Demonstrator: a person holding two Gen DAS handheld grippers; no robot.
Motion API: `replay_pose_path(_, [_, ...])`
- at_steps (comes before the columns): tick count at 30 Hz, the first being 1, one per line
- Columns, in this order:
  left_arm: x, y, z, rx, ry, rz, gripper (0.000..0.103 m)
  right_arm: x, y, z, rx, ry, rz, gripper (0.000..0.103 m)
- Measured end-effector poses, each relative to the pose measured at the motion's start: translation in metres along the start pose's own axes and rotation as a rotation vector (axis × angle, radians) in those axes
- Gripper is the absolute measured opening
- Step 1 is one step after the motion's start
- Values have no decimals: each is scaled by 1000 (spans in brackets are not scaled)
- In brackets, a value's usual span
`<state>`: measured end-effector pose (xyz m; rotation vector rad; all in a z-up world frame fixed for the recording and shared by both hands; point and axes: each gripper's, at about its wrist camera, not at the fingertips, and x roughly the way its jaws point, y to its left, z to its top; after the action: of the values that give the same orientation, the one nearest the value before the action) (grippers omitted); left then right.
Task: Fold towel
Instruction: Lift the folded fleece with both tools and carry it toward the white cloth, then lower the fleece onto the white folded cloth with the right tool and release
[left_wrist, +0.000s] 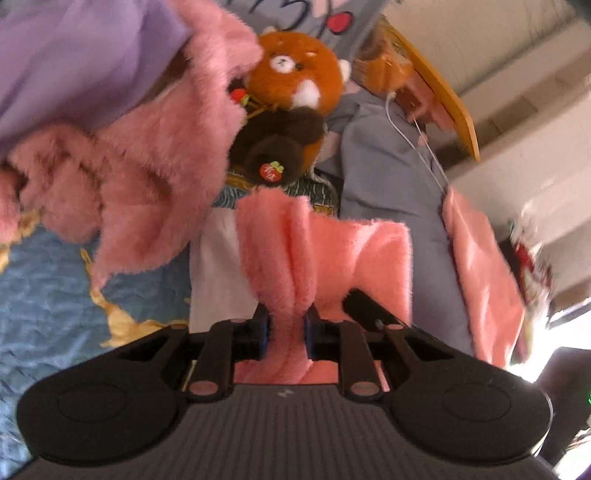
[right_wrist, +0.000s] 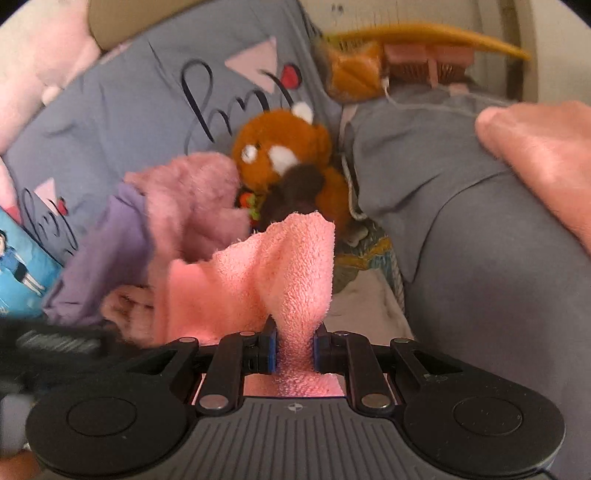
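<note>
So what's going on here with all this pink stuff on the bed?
A person is folding a pink towel using two handheld grippers. The left gripper and the right gripper are each clamped on a bunched part of it, holding it up over the bed. A stuffed toy, a fluffy pink garment and a grey pillow lie behind.

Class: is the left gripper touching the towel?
Touching. The left wrist view shows the left gripper pinching a bunched fold of the towel between both fingers.
</note>
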<state>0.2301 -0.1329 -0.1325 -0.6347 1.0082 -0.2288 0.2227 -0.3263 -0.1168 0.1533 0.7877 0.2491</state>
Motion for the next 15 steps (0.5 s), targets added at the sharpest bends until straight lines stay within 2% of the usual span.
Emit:
replay_pose_path(2, [0,10,-4,-8,6,3,20,15,-4,1,15,43,-44,17])
replay_pose_path(4, [-5,26,-9,12,-3,42,19,28,-9,1,23,85,-72,17])
replay_pose_path(9, [-39,71,-26,-17,-38,14,19,43,-20,-5,18,131,-103,20])
replay_pose_path(12, [-63,84,-39,3,-66,-7,18,41,-21,-8,-12,110,-133,28])
replay_pose_path(14, [-74,85,-50,40,-83,-14,18,36,-17,-9,-58,83,-161,40])
replay_pose_path(15, [-79,84,-58,62,-88,-20,18,33,-14,-9,-84,65,-182,42])
